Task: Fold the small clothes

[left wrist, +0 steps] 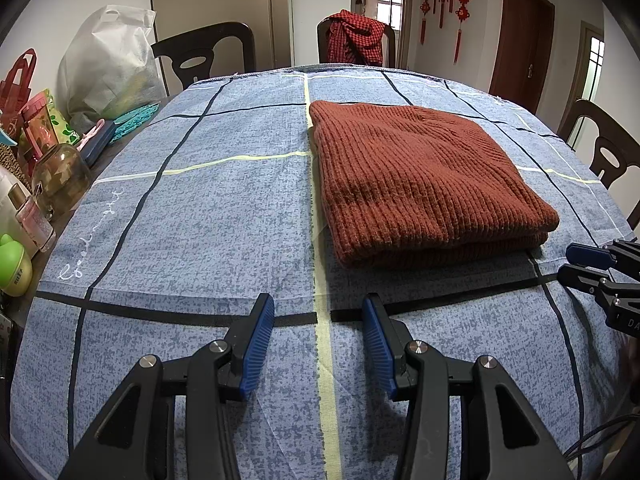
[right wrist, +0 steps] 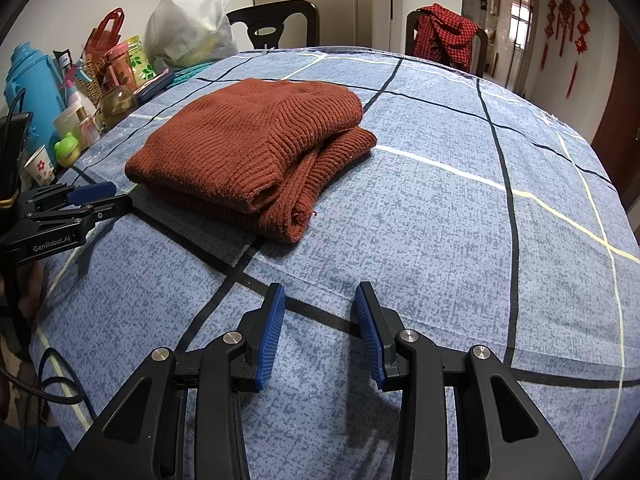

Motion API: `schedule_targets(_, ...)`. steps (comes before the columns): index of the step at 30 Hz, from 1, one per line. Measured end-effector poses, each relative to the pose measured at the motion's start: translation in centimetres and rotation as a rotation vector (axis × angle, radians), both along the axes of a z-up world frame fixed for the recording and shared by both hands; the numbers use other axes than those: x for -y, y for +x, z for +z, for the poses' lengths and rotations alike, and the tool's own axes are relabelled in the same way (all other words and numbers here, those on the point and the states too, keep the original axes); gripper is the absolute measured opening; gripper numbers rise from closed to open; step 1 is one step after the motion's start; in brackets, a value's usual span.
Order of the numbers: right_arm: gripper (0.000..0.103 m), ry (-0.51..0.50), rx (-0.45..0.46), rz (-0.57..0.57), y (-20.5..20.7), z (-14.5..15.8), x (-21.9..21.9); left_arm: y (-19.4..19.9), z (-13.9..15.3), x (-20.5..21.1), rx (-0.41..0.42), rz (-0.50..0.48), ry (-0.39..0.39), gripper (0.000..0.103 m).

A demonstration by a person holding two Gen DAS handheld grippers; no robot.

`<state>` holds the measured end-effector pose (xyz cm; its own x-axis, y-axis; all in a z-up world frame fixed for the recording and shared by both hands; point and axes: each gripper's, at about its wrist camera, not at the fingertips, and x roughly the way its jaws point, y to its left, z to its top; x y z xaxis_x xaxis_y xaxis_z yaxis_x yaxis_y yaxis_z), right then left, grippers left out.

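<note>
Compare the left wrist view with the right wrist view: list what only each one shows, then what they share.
Only the left wrist view: a dark chair at the table's right side and the brown door.
Only the right wrist view: a blue thermos, a flowered paper cup, and the sweater's open layered edge.
Both: the folded rust sweater, the blue checked cloth, the white bag, the red plaid garment on a chair, and both open, empty grippers: left gripper, right gripper.

The left gripper (left wrist: 319,312) hung over the blue checked cloth (left wrist: 200,220), jaws apart with nothing between them. At one o'clock from it lay the folded rust sweater (left wrist: 420,180). The right gripper (left wrist: 576,264) poked in at three o'clock, near the sweater's corner. Bottles and bags (left wrist: 60,120) crowded nine o'clock.
</note>
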<state>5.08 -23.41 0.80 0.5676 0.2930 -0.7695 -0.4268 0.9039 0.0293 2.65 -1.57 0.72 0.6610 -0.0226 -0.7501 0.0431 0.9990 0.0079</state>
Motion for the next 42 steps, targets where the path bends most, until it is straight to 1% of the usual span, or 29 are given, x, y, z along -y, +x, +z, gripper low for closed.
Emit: schedule_targets(42, 0.038, 0.003, -0.001, 0.000, 0.04, 0.00, 0.06, -0.04, -0.06, 0.05, 0.000, 0.003, 0.006, 0.050)
